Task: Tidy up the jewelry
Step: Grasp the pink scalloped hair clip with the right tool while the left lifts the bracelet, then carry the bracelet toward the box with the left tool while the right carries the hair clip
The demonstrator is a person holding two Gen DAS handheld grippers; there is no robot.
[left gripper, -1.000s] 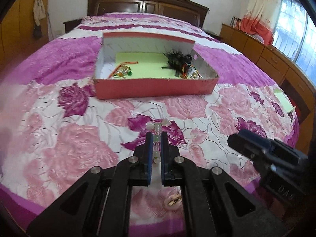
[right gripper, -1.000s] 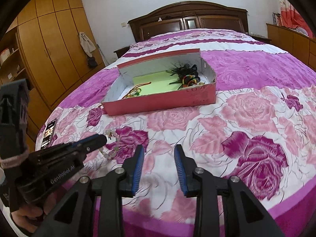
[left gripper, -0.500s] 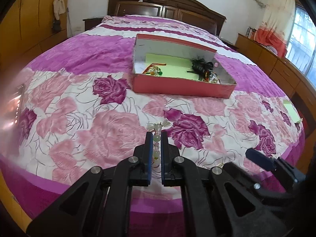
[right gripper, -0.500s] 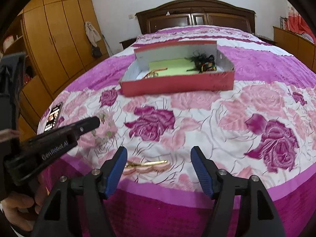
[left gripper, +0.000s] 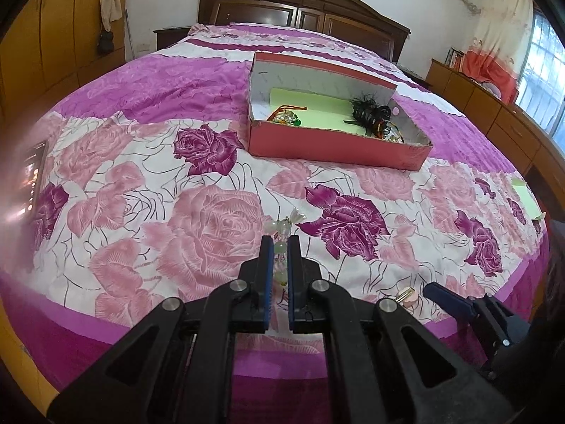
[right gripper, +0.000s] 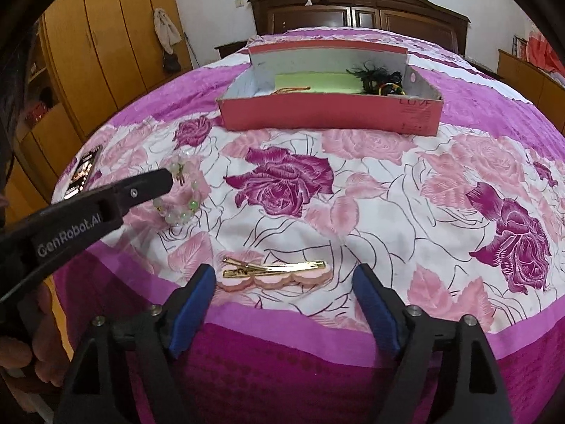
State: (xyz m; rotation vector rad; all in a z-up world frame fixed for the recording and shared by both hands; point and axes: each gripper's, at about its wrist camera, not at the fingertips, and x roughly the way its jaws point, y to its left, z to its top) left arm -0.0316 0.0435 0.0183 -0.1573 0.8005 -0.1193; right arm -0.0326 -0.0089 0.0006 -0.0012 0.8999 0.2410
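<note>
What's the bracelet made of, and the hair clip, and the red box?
The bracelet looks like glass or stone beads: pale, see-through, some green. The hair clip seems shiny gold metal on a pink scalloped base, maybe plastic. The red box looks like cardboard: matte, thin walls, grey inside.

A box sits on the bed, toward the headboard. In it lie a paper sheet, a beaded piece at its left end and a tangle of hair ties at its right. Nearer the bed's foot, left of centre, a bracelet hangs in the left gripper. A hair clip lies at the front edge — between the right gripper's fingers. A phone lies at the far left edge; wardrobes stand beyond it.
</note>
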